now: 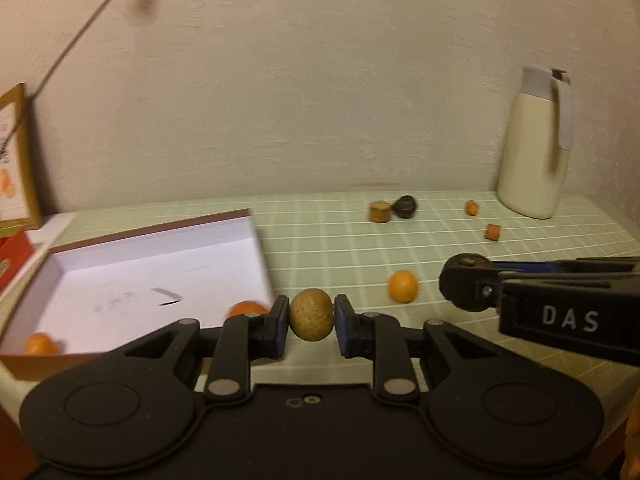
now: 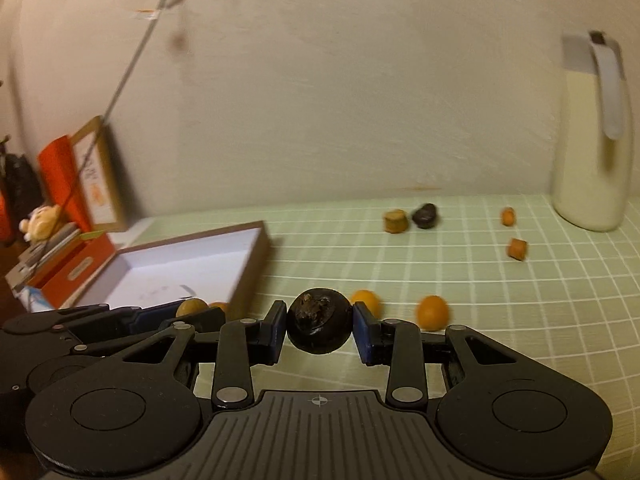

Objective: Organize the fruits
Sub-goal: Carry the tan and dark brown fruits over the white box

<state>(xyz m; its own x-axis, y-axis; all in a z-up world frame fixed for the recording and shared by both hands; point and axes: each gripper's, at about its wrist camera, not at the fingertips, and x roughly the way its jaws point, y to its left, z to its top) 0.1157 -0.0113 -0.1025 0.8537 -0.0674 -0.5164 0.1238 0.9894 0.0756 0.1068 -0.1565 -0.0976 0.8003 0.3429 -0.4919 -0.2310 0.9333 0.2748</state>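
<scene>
My left gripper [image 1: 311, 320] is shut on a small tan-brown round fruit [image 1: 311, 314], held above the table by the near right corner of an open white-lined box [image 1: 132, 256]. Two orange fruits [image 1: 246, 309] lie inside that box near its front. My right gripper [image 2: 320, 327] is shut on a dark, almost black round fruit [image 2: 319, 325]; it also shows at the right of the left wrist view as the right gripper [image 1: 466, 286]. Loose orange fruits [image 2: 432, 312] lie on the green checked tablecloth [image 2: 480, 292], with a tan piece [image 2: 396, 221] and a dark fruit [image 2: 426, 215] farther back.
A cream thermos jug [image 1: 534, 148] stands at the back right against the wall. Small orange pieces [image 1: 493, 232] lie near it. Orange boxes and a framed card [image 2: 94, 176] stand left of the open box. A cable [image 1: 80, 36] runs up the wall.
</scene>
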